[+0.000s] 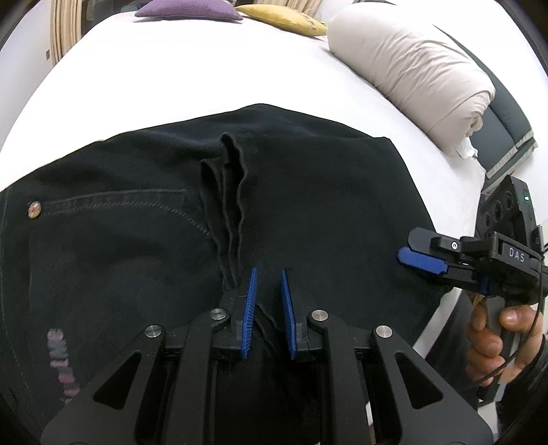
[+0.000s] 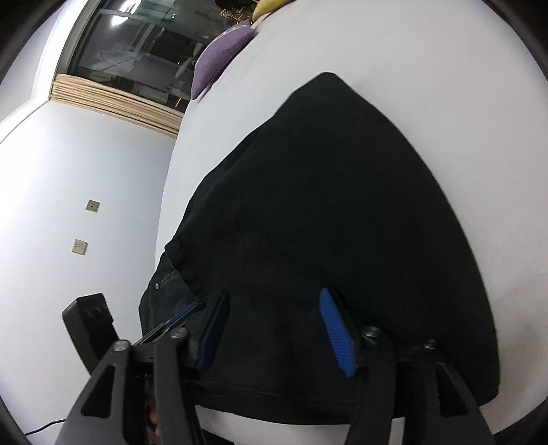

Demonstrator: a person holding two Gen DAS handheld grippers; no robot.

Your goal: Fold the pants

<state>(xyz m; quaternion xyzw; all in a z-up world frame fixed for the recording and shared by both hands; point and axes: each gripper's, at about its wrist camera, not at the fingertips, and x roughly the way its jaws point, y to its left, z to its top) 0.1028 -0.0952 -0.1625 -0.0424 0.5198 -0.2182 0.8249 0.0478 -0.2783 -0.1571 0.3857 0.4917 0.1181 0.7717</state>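
On the white bed (image 1: 205,68), the black pants (image 1: 308,191) lie folded over with hems across the seat; left gripper (image 1: 269,308) pinches cloth, right gripper (image 2: 274,328) stands apart, and squaring seems left.

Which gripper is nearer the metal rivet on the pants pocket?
Left. The left gripper sits mid-pants, right of the rivet; the right gripper is farther right, at the pants' edge.

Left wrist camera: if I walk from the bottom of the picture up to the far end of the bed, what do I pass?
left gripper → black pants → white bed sheet → purple cushion
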